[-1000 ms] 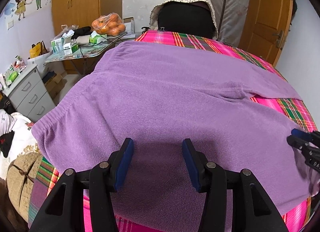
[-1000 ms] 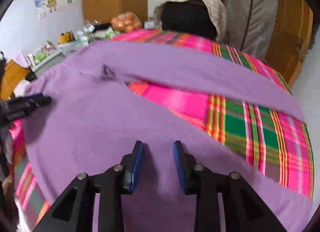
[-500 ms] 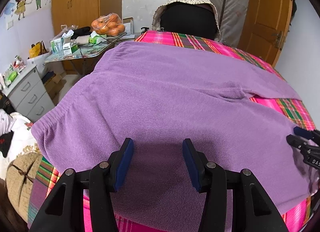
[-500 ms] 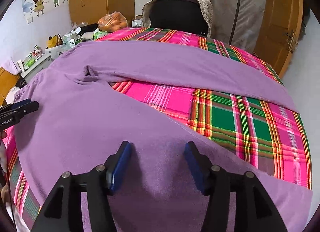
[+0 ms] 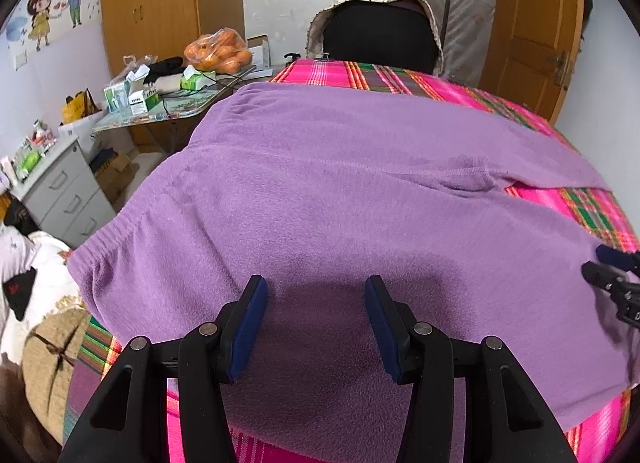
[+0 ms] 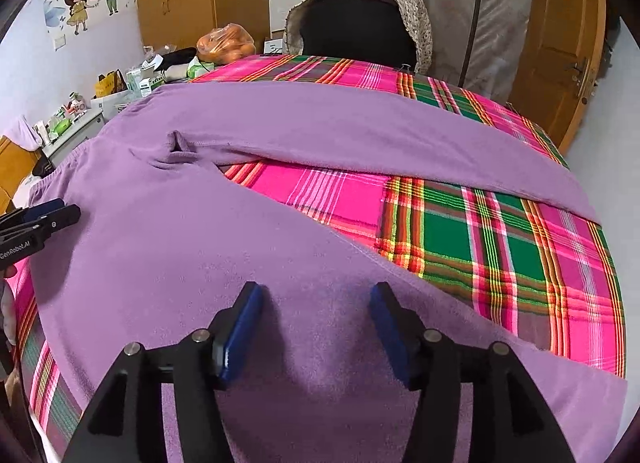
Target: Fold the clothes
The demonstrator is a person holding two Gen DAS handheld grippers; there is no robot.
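A pair of purple fleece trousers (image 5: 328,199) lies spread flat on a pink and green plaid cloth (image 6: 480,231) that covers the counter, its elastic waistband (image 5: 108,239) toward nine o'clock in the left wrist view and its two legs running off toward three o'clock. In the right wrist view the legs part from the crotch (image 6: 176,147) at about ten o'clock, leaving a wedge of plaid bare between them, the far leg reaching toward two o'clock and the near leg crossing toward five o'clock. The left tongs (image 5: 316,323) hover over the seat of the trousers near the waistband, jaws standing apart with nothing pinched between the blue pads (image 5: 248,327), only flat fabric beneath them. The right tongs (image 6: 316,327) hover over the near leg, and their jaws have just been opening; they now stand wide, with no fold of cloth gripped. Each pair of tongs shows at the edge of the other's view: the right ones at three o'clock in the left view, the left ones at nine o'clock in the right view. Beyond the counter at twelve o'clock sits a dark chair back (image 5: 380,35) draped with a speckled cover. At ten o'clock a small side table (image 5: 160,111) carries boxes and a bag of oranges (image 5: 218,51), with a grey drawer unit (image 5: 60,191) at nine o'clock and a wooden door (image 5: 536,35) at two o'clock.
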